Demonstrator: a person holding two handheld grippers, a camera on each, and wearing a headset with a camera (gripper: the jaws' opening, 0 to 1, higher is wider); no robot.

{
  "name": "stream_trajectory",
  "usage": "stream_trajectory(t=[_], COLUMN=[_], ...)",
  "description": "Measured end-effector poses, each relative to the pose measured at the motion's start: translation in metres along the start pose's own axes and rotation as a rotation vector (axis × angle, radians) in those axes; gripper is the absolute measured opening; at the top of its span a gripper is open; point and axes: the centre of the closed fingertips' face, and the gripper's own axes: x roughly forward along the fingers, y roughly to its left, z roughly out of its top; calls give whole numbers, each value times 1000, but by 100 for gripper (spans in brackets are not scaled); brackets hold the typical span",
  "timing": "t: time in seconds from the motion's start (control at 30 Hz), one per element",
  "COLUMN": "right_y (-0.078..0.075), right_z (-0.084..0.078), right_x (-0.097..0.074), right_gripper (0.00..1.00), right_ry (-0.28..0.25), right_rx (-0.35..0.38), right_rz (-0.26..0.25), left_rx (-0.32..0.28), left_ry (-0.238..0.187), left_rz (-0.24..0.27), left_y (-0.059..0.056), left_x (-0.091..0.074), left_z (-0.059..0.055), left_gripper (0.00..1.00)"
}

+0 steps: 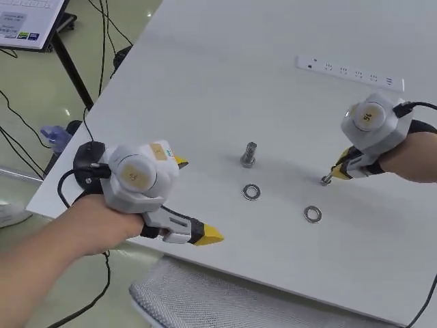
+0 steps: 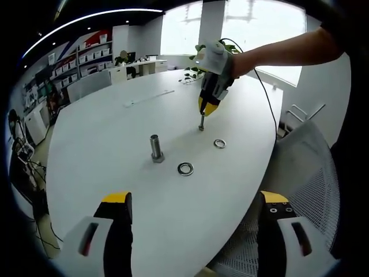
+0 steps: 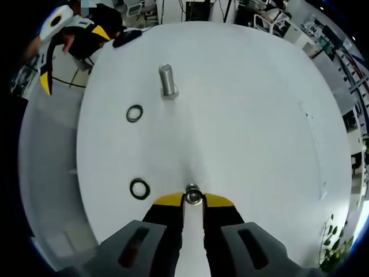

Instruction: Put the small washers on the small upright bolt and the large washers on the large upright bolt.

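Note:
The large upright bolt [image 1: 249, 155] [image 2: 155, 148] [image 3: 167, 79] stands mid-table. Two large washers lie flat near it, one [image 1: 251, 192] [image 2: 185, 168] [image 3: 134, 113] just in front of it and one [image 1: 313, 214] [image 2: 219, 143] [image 3: 139, 188] further right. The small upright bolt [image 1: 326, 180] [image 2: 202, 123] stands at the tips of my right gripper [image 1: 334, 174] [image 3: 193, 199] [image 2: 206, 108]. Its jaws are shut on a small round metal piece, seemingly a small washer [image 3: 193, 195], at the bolt's top. My left gripper [image 1: 196, 199] [image 2: 194, 202] [image 3: 72, 57] hangs open and empty over the near left table edge.
A white power strip [image 1: 349, 73] lies at the table's far right. A grey mesh chair [image 1: 205, 294] [image 2: 305, 167] sits below the near edge. Cables and a stand [image 1: 75, 75] are on the floor to the left. The white table [image 1: 205, 82] is bare around the bolts.

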Motion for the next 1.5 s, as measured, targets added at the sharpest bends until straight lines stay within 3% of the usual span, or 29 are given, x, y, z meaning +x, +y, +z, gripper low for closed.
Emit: stream_trajectory(t=[0.73, 1.5], right_y=[3, 0], right_z=[-11, -10], right_x=[26, 41], right_gripper=[13, 13], right_ry=[50, 74], right_rx=[-16, -15], right_rz=[11, -3], left_rx=[-26, -37], left_ry=[19, 27], left_rz=[4, 8], left_y=[3, 0], left_x=[-6, -13], left_z=[-17, -24], left_gripper=[89, 87])
